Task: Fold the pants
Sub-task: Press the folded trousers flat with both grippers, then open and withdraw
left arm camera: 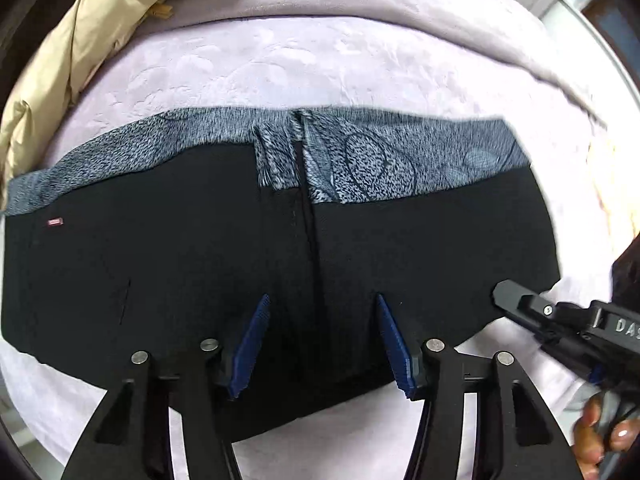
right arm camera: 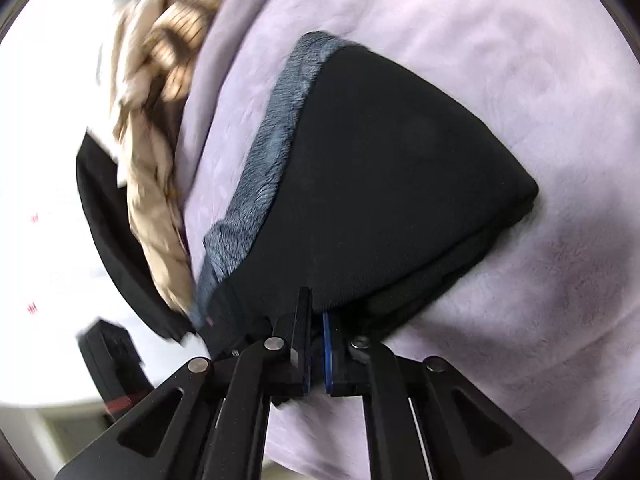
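Left gripper (left arm camera: 322, 344) I've got pointing steeply down over the black pants (left arm camera: 180, 272), fingers apart. Right gripper (right arm camera: 317, 354) angled down, apparently clamped on the pants' edge; view blurry.

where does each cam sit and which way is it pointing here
Left wrist: rides on the left gripper, looking steeply down on the black pants with grey patterned lining, spread on a lilac blanket; its own blue-padded fingers stand apart over the cloth, and the right gripper and a hand show at the right edge.
Right wrist: rides on the right gripper, angled down along the pants from their edge; its fingers are shut at the hem.
Shared: the pants, blanket and beige jacket.
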`<state>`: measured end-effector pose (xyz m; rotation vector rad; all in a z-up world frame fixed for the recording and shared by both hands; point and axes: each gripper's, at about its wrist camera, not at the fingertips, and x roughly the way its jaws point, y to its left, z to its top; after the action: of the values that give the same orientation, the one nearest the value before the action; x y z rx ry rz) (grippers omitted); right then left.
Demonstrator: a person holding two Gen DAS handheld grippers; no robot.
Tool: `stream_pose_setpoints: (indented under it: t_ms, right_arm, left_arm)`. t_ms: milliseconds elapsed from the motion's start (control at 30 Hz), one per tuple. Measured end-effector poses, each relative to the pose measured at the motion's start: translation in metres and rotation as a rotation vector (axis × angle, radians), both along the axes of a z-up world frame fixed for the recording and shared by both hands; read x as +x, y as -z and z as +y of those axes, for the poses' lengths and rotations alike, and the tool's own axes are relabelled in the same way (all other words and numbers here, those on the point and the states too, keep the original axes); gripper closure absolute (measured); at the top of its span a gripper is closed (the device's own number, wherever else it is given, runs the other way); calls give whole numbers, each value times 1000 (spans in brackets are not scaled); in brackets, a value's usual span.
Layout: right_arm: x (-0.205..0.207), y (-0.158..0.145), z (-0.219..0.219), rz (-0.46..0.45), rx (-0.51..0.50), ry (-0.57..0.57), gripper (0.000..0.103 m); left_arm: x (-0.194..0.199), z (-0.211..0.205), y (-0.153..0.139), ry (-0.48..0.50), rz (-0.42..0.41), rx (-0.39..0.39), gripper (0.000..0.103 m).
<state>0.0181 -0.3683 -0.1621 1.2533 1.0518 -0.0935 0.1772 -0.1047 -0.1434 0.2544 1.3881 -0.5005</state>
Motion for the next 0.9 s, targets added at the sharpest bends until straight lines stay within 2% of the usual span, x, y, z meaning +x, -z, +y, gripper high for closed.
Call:
stream_pose_setpoints:
  t_ms: [100,167,200,233,267,300,367,400,467,567,633,700,767,833,900]
  right_arm:
    - [-1,11,2,45,4,-11,99]
    - [6,5,2,29,7,-73,94]
    - [10,-1,3,29,3,-139,90]
    - [12,-8,5,32,-13,-203,78]
    - [13,-18,5,21,-45,-248,72]
    - [13,-32,4,-8,-102,-280,71]
    - [14,-59,-6,-66,-210,-295,71]
    - [18,-70,-17,-78,-259,-268,71]
    - [28,-78,-34,-76,-287,-224,71]
    - [52,-71,-59,-57,-307,-166,71]
    - [67,-57,-64,-16,-319,-168,71]
    - [74,-31,-61,55,-271,-203,72]
    - [70,-8,-54,97,-233,-219,72]
    - [61,-12,-47,52,-277,-204,72]
    - [56,-18,-39,51,-303,-223,72]
  left_arm:
    - [-3,3,6,-20,16,12,42]
    - [-3,7,-5,-34,-3,17,42]
    - [-3,8,-12,-31,-28,21,42]
    - [-4,8,-20,-22,-60,20,42]
    - [-3,7,-31,-11,-96,23,42]
    - [-1,5,-38,-3,-122,20,41]
    - [4,-2,-49,-1,-155,3,19]
    - [7,-7,-53,-4,-171,-17,19]
    - [16,-24,-54,1,-182,-32,19]
    - [27,-50,-33,13,-176,-7,19]
    - [34,-56,-13,5,-169,55,19]
    - [36,-55,16,2,-123,158,18]
    - [34,-43,24,-15,-94,116,16]
    - [28,-32,20,-12,-86,90,16]
    - [19,-21,16,3,-81,85,16]
